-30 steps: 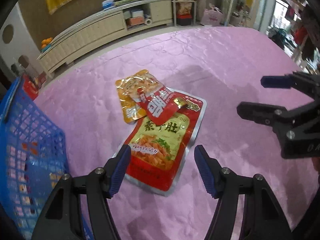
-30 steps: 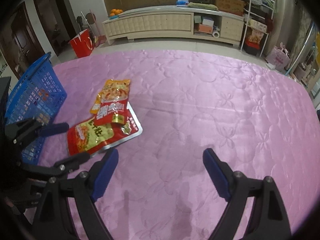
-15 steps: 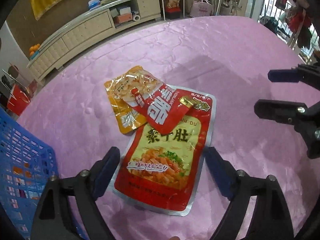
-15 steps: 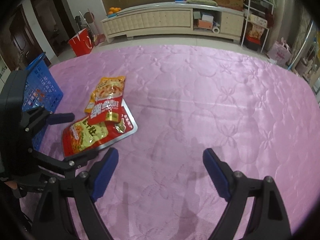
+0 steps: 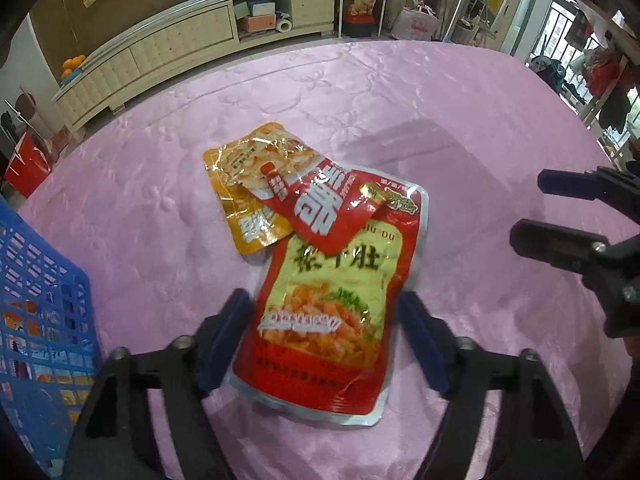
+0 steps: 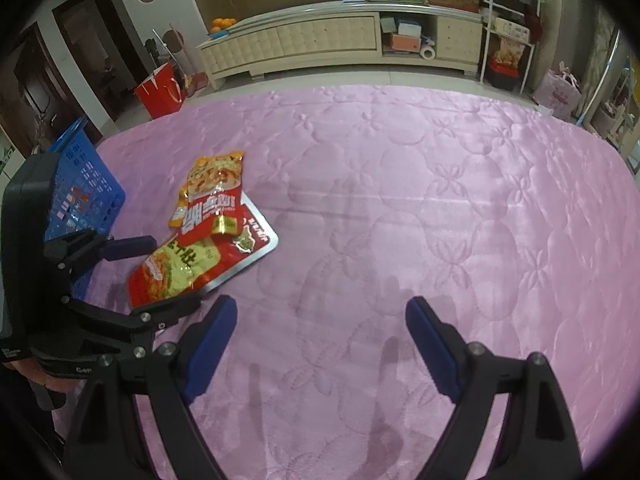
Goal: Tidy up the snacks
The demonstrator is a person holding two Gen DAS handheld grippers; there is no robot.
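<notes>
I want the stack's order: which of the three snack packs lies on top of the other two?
The small red pack: it overlaps both the orange pack and the big red pack.

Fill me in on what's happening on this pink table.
A person is sorting snack packets with a gripper in each hand. The left gripper straddles the large red packet, fingers closing either side of it. A small red packet and an orange packet overlap at its far end. The right gripper hangs open over bare pink cloth. A blue basket waits to the left.
</notes>
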